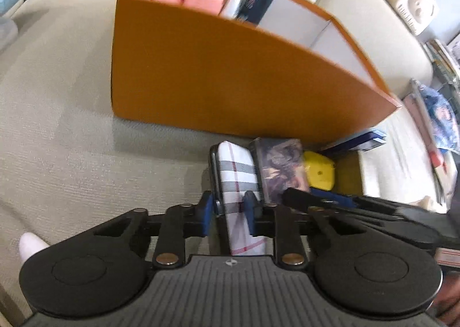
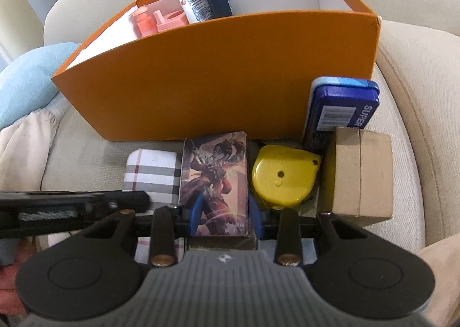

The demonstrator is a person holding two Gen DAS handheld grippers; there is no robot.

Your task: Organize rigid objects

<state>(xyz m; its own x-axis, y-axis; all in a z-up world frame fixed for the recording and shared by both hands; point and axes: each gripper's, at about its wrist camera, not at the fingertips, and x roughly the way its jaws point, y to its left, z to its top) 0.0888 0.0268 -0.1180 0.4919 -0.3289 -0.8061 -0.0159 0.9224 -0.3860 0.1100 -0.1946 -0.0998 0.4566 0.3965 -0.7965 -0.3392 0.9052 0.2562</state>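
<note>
- Box (image 2: pixel 218 80) of orange card, white inside, stands at twelve o'clock on the beige sofa (image 2: pixel 402 154).
- My right gripper (image 2: pixel 225 209) pinches the illustrated card box (image 2: pixel 215 177).
- My left gripper (image 1: pixel 230 207) clamps the plaid-patterned flat case (image 1: pixel 237 180), nine o'clock of it.
</note>
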